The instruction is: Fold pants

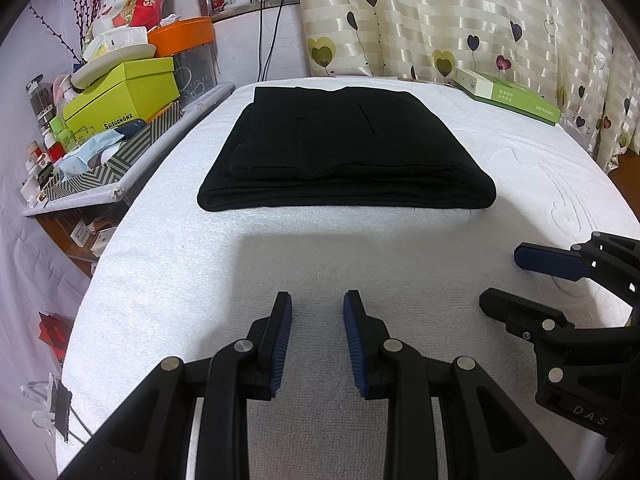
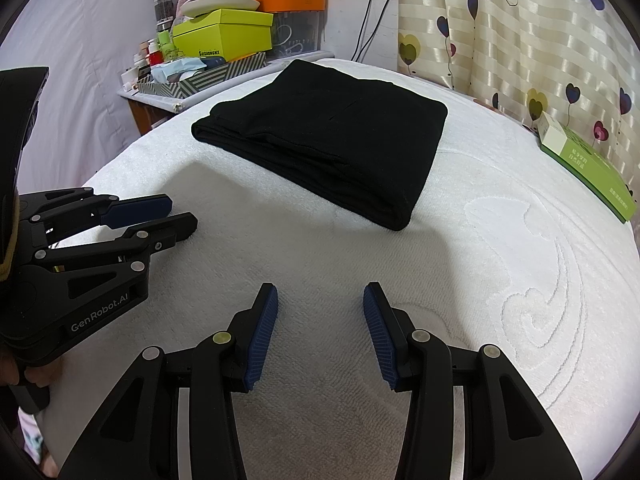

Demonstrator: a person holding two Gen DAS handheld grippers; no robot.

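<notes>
The black pants (image 1: pixel 344 148) lay folded into a thick rectangle on the white towel-covered table (image 1: pixel 360 248), well ahead of both tools. The left tool (image 1: pixel 318 304) and right tool (image 2: pixel 320 296) stood spread, holding nothing. Soft and limp, probably light — best pinched at the layered near edge, lest the layers slide apart.

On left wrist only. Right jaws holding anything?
Observer: No. Right gripper is open, with only towel between the jaws.
Operator: Right side of the pants?
Observer: Pants end there in a smooth fold; the corner lies flat.
Operator: What's behind the left gripper?
Observer: A hand on its handle, at the towel's near edge.
</notes>
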